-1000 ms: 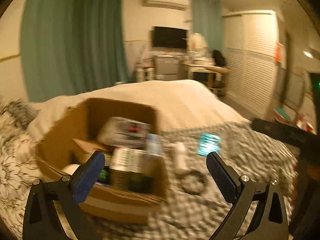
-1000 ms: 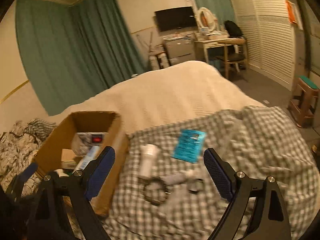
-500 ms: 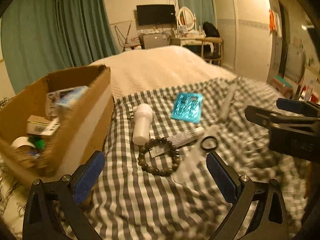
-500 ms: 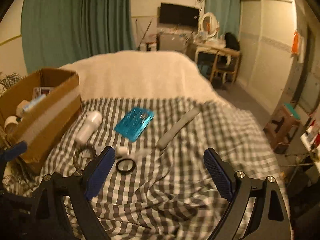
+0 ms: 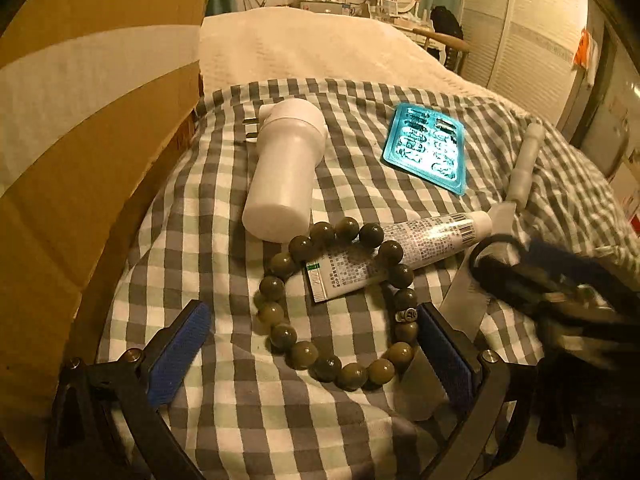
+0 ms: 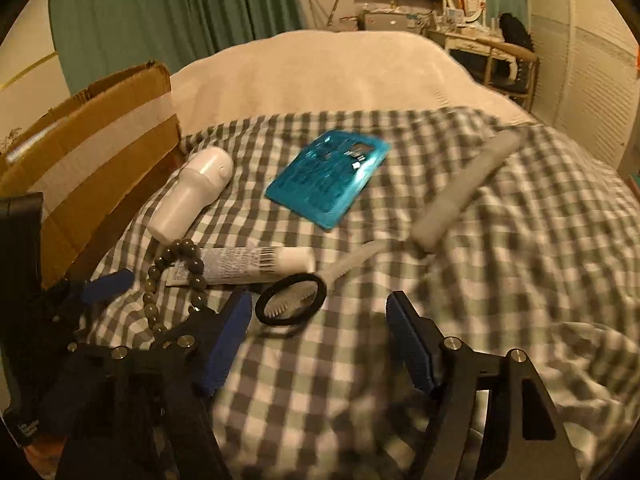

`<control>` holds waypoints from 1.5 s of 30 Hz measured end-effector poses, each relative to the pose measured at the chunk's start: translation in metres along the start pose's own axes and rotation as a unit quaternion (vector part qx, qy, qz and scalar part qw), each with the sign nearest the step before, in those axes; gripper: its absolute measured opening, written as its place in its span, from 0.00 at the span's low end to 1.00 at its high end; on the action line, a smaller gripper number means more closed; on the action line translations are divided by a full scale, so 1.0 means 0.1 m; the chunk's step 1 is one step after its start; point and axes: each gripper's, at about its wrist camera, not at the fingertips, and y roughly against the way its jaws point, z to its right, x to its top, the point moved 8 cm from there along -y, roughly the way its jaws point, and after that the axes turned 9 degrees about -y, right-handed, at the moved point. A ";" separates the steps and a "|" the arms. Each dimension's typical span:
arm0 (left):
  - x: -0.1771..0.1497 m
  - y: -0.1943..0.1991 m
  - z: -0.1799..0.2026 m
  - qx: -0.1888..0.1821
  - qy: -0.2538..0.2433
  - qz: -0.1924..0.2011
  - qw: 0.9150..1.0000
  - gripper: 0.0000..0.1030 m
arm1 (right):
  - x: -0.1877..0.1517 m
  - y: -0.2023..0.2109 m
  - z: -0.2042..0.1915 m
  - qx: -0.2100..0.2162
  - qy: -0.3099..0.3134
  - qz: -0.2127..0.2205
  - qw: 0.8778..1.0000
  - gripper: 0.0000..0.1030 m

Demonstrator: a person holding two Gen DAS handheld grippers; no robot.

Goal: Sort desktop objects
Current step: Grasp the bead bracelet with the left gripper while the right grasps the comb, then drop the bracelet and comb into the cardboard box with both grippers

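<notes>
On the checked cloth lie a dark bead bracelet, a white tube, a white bottle, a teal blister pack, a black ring over a toothbrush, and a grey case. My left gripper is open, low over the cloth, its fingers either side of the bracelet. My right gripper is open, just short of the black ring; it shows blurred in the left wrist view. The bracelet, tube, bottle and pack also show in the right wrist view.
A cardboard box with a white tape band stands at the left, against the cloth's edge; it shows too in the right wrist view. A cream blanket covers the bed behind. Furniture and louvred doors stand at the room's far side.
Both grippers have dropped toward the cloth and moved closer to the objects. The left one has come from over the box to the bracelet. The right one has neared the black ring.
</notes>
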 end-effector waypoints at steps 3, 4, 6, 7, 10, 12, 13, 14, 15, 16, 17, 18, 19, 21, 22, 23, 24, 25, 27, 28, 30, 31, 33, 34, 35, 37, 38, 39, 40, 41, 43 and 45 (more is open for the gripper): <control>-0.03 0.04 0.01 -0.004 -0.005 0.003 1.000 0.94 | -0.03 -0.08 -0.02 0.001 -0.008 -0.003 1.000 0.39; -0.04 0.04 0.00 -0.008 -0.004 0.005 1.000 0.91 | -0.03 -0.08 -0.03 0.002 -0.009 -0.002 1.000 0.36; -0.04 0.12 -0.03 -0.011 0.004 0.018 1.000 0.58 | -0.02 -0.03 -0.01 0.007 -0.018 0.005 1.000 0.30; -0.04 0.19 -0.06 -0.019 0.013 0.035 0.999 0.46 | -0.03 0.00 0.01 0.016 -0.029 0.006 0.999 0.28; -0.06 0.33 -0.09 -0.051 0.030 0.058 0.997 0.16 | -0.04 0.12 0.10 0.040 -0.061 0.015 0.997 0.23; -0.07 0.37 -0.07 -0.052 0.024 0.063 0.996 0.12 | -0.05 0.20 0.16 0.044 -0.073 0.022 0.996 0.21; -0.07 0.42 -0.06 -0.055 0.022 0.070 0.996 0.12 | -0.04 0.22 0.17 0.040 -0.073 0.025 0.996 0.21; -0.06 0.47 -0.05 -0.057 0.018 0.077 0.995 0.11 | -0.03 0.25 0.18 0.038 -0.073 0.027 0.996 0.20; -0.06 0.52 -0.03 -0.055 0.013 0.085 0.995 0.11 | -0.03 0.30 0.19 0.038 -0.073 0.029 0.996 0.19; -0.04 0.55 -0.02 -0.054 0.008 0.088 0.995 0.11 | -0.02 0.35 0.19 0.036 -0.074 0.034 0.996 0.18; -0.04 0.59 -0.01 -0.053 0.004 0.093 0.994 0.11 | -0.02 0.38 0.19 0.035 -0.075 0.036 0.996 0.18; -0.04 0.64 0.01 -0.055 0.001 0.096 0.994 0.11 | -0.01 0.42 0.19 0.034 -0.075 0.037 0.996 0.18; -0.01 0.68 0.02 -0.058 -0.001 0.094 0.994 0.11 | 0.00 0.47 0.19 0.031 -0.075 0.041 0.996 0.16; -0.03 0.74 0.01 -0.063 0.003 0.094 0.994 0.11 | 0.02 0.56 0.17 0.027 -0.073 0.048 0.996 0.15; -0.02 0.74 0.02 -0.067 0.004 0.094 0.993 0.11 | 0.03 0.63 0.16 0.026 -0.074 0.053 0.996 0.14; -0.03 0.78 0.01 -0.067 0.007 0.095 0.993 0.11 | 0.04 0.69 0.15 0.029 -0.075 0.057 0.995 0.12; -0.03 0.81 0.01 -0.067 0.008 0.097 0.993 0.11 | 0.06 0.77 0.13 0.033 -0.076 0.065 0.994 0.11; -0.04 0.87 0.02 -0.071 0.006 0.098 0.993 0.11 | 0.10 0.89 0.10 0.037 -0.075 0.078 0.993 0.09; -0.03 1.00 0.02 -0.072 0.003 0.107 0.992 0.11 | 0.16 1.08 0.03 0.042 -0.072 0.094 0.992 0.08; -0.02 1.10 0.02 -0.075 -0.003 0.112 0.991 0.11 | 0.19 1.20 -0.03 0.046 -0.068 0.107 0.991 0.06; 0.00 1.24 0.02 -0.077 -0.005 0.123 0.989 0.11 | 0.22 1.38 -0.12 0.050 -0.060 0.119 0.990 0.04; 0.02 1.34 0.02 -0.081 -0.006 0.128 0.988 0.11 | 0.22 1.46 -0.17 0.049 -0.056 0.124 0.989 0.04; 0.05 1.51 0.00 -0.084 -0.007 0.138 0.987 0.11 | 0.21 1.56 -0.27 0.052 -0.049 0.125 0.990 0.04; 0.07 1.59 -0.01 -0.086 -0.007 0.143 0.986 0.11 | 0.21 1.62 -0.33 0.050 -0.044 0.126 0.990 0.04; 0.10 1.66 -0.03 -0.086 -0.008 0.146 0.985 0.11 | 0.22 1.65 -0.39 0.051 -0.040 0.126 0.990 0.04; 0.18 1.83 -0.10 -0.088 -0.005 0.156 0.984 0.11 | 0.26 1.75 -0.54 0.056 -0.032 0.128 0.990 0.04; 0.23 1.94 -0.14 -0.090 -0.006 0.160 0.983 0.11 | 0.29 1.81 -0.63 0.056 -0.025 0.132 0.989 0.04; 0.28 2.02 -0.18 -0.088 -0.005 0.166 0.982 0.11 | 0.31 1.87 -0.71 0.058 -0.015 0.134 0.989 0.04; 0.35 2.16 -0.28 -0.082 -0.010 0.176 0.981 0.11 | 0.35 1.94 -0.86 0.061 -0.001 0.137 0.989 0.04; 0.40 2.25 -0.36 -0.075 -0.013 0.183 0.980 0.11 | 0.37 2.01 -0.97 0.064 0.008 0.142 0.988 0.04; 0.53 2.46 -0.59 -0.064 -0.011 0.200 0.978 0.11 | 0.47 2.16 -1.29 0.080 0.030 0.149 0.985 0.04; 0.63 2.60 -0.82 -0.055 -0.003 0.207 0.977 0.11 | 0.55 2.27 -1.63 0.096 0.057 0.152 0.982 0.04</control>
